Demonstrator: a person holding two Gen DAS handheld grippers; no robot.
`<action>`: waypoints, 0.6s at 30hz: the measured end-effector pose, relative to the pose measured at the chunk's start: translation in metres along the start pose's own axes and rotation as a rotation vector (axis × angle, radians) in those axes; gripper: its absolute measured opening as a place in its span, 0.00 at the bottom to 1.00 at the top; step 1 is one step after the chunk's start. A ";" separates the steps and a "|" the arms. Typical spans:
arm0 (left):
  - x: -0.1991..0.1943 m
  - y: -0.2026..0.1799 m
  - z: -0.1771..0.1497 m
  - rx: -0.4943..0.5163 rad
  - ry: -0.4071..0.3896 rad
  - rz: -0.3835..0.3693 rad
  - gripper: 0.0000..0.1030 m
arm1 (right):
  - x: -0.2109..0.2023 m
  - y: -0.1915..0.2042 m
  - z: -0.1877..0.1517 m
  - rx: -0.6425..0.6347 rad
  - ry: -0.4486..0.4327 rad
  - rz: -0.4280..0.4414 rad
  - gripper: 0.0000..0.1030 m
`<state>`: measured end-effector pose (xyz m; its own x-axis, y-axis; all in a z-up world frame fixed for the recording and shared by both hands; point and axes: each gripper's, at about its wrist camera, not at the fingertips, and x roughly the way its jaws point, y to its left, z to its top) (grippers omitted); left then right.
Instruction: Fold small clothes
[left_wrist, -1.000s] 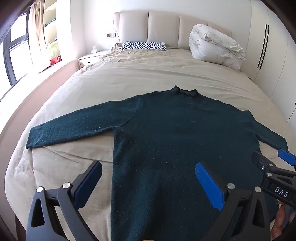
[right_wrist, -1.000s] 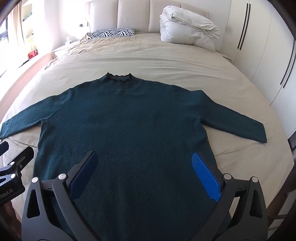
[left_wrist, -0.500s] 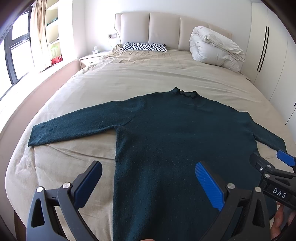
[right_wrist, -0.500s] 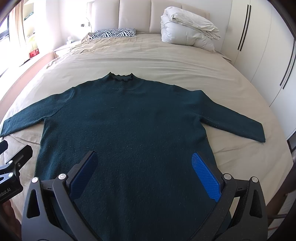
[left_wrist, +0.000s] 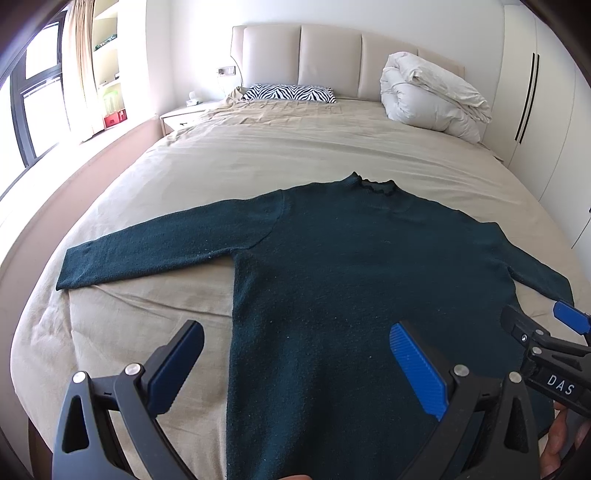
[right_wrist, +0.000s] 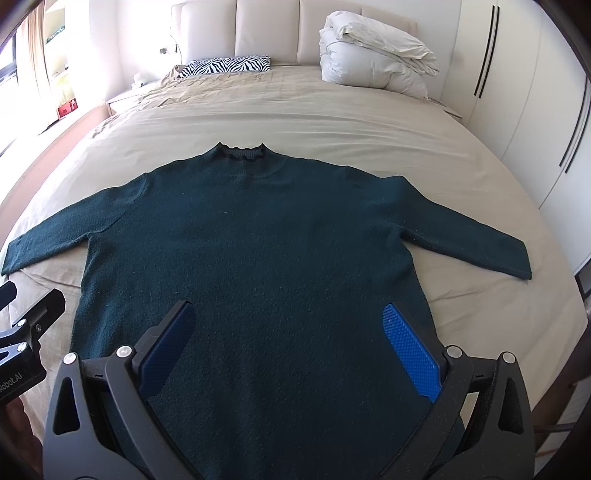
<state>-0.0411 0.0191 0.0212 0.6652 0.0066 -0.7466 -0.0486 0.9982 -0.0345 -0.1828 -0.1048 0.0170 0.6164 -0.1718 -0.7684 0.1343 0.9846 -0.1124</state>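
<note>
sweater (left_wrist: 351, 266) lies flat on the bed (left_wrist: 258, 155), collar far, hem near, long axis straight away from both tools. going left to right: left sleeve (left_wrist: 159, 247) spreads out toward the window side, nearest the left gripper (left_wrist: 295, 354), jaws wide open, empty, over the body's left edge. right gripper (right_wrist: 291, 332) jaws also open, empty, over the lower body. right sleeve (right_wrist: 476, 236) probably suits it.
</note>
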 end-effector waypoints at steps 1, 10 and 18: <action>0.000 0.000 0.000 0.000 0.001 0.000 1.00 | 0.000 0.000 0.000 0.000 0.000 0.000 1.00; 0.002 0.000 0.000 -0.002 0.003 -0.002 1.00 | 0.000 0.001 -0.001 -0.002 0.000 -0.001 1.00; 0.002 0.001 0.001 -0.002 0.001 -0.001 1.00 | 0.000 0.002 -0.001 0.000 0.001 -0.001 1.00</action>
<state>-0.0396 0.0202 0.0201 0.6642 0.0050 -0.7475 -0.0493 0.9981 -0.0371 -0.1834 -0.1025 0.0161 0.6154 -0.1732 -0.7689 0.1351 0.9843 -0.1136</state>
